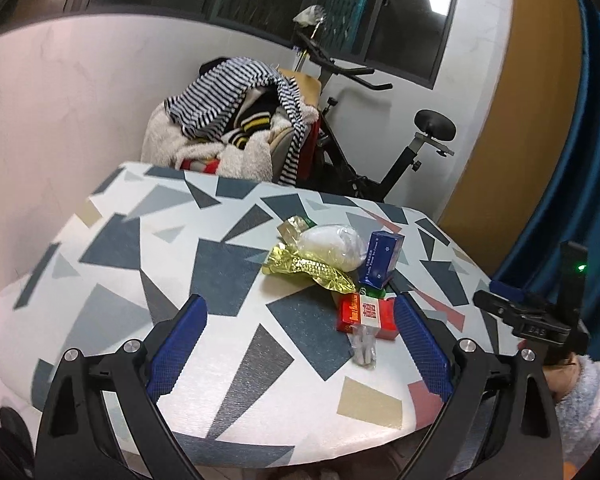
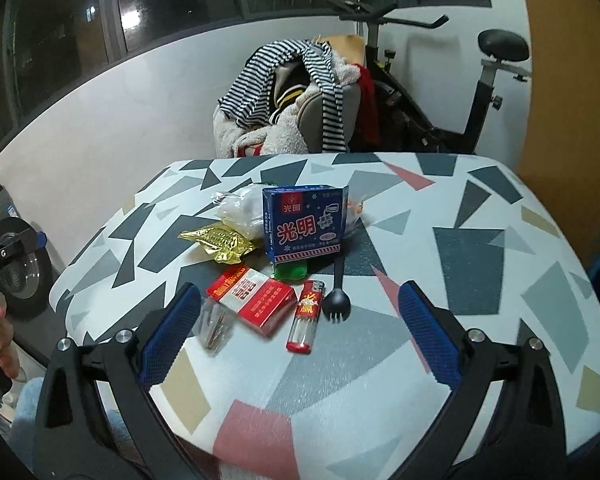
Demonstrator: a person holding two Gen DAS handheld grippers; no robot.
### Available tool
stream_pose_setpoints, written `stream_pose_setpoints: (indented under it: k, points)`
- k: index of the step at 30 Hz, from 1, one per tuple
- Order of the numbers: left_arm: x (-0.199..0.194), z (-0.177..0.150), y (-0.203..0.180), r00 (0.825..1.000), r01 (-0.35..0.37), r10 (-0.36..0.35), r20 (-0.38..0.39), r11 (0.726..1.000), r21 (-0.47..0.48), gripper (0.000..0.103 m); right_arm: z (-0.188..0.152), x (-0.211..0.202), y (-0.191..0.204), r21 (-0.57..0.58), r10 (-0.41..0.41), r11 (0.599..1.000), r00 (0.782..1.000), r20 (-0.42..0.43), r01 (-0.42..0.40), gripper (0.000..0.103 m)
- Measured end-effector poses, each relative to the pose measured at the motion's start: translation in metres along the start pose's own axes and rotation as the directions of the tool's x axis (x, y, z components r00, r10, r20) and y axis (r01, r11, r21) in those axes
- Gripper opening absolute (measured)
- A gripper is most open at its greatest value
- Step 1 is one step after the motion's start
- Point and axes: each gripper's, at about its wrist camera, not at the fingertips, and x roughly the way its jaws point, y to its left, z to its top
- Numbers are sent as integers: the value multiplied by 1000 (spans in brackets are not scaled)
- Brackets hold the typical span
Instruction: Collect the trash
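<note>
— Patterned cloth covers the table (image 2: 476,264), and all the trash lies clustered near its middle?

— Yes, nothing looks collected yet: blue carton (image 2: 305,224), white plastic bag (image 1: 332,246), gold wrapper (image 2: 220,242), red pack (image 2: 252,300), lighter (image 2: 306,320), black spork (image 2: 336,300).

— And the tongs?

— Left gripper (image 1: 300,344) and right gripper (image 2: 298,340) both hang spread wide and empty, just short of the pile.
</note>
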Motion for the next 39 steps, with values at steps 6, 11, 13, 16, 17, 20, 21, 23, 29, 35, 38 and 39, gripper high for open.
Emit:
stream_pose_setpoints:
  k: [6,11,13,16,17,20,21,23,29,35,38,39]
  points:
    - [24,4,20,999,14,-17,-36,997,-80,92,21,41,-7,-31,38,999,999,-21,-39,97]
    - [44,9,29,998,11,-17,-59,995,-99,92,42,87,-11,-38,72,997,997,-30,-73,97]
    - [54,11,31,997,16,-23,-69,994,-108,92,50,107,-11,-41,84,995,995,-54,-86,97]
    - [65,14,33,996,25,-35,-78,992,-126,92,57,127,-12,-44,95,994,993,-73,-98,97]
    - [67,15,33,996,28,-39,-80,991,-131,92,60,137,-13,-36,104,994,991,-86,-107,97]
    - [77,16,32,994,50,-64,-90,987,-152,92,64,156,-19,-11,112,993,987,-112,-114,97]
    - [80,17,31,993,56,-71,-93,986,-158,92,65,159,-20,-1,124,992,985,-118,-125,97]
    - [88,17,31,991,72,-91,-103,982,-175,92,64,162,-23,22,154,988,980,-123,-153,87]
    - [116,15,35,978,119,-162,-130,950,-290,83,65,135,-19,25,160,987,986,-46,-159,82]
    - [162,1,61,959,141,-263,-109,770,-622,60,64,107,-24,59,143,988,990,4,-143,82]
    - [183,-3,70,960,122,-264,-88,683,-720,54,61,97,-25,46,117,992,993,10,-117,82]
    - [190,-5,73,963,111,-258,-84,655,-747,51,60,93,-26,49,112,993,994,11,-112,82]
